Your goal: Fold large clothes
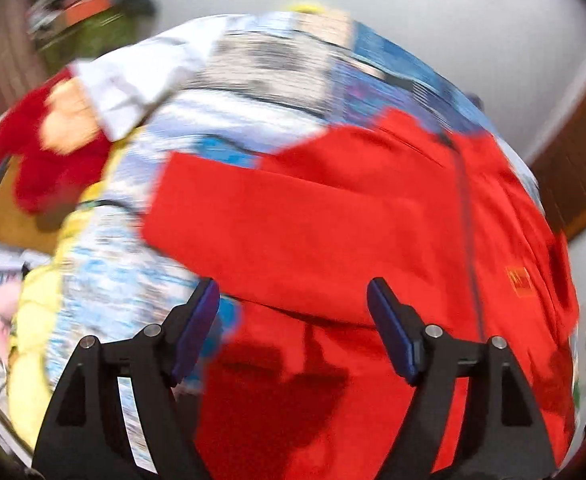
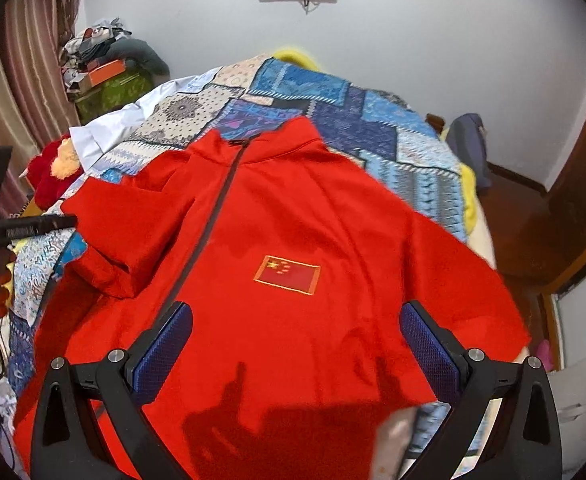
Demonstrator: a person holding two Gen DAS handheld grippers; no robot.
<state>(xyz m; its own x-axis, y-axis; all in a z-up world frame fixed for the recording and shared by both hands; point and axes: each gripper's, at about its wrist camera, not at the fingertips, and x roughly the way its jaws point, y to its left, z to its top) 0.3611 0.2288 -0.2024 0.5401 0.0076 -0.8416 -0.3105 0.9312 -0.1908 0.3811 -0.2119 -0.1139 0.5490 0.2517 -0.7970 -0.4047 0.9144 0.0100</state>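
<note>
The left gripper (image 1: pixel 293 312) was wide open w/ nothing in it, just above the red jacket (image 1: pixel 333 220). The right gripper (image 2: pixel 297 344) was wide open too, empty, over the jacket's near part. The jacket lay flat on the patchwork blanket (image 2: pixel 313 92), zip (image 2: pixel 213 216) closed, left sleeve (image 2: pixel 125 236) folded in, flag patch (image 2: pixel 287 274) showing.

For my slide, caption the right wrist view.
Open right gripper above a red jacket on a patchwork bedspread, one sleeve folded in.
</note>
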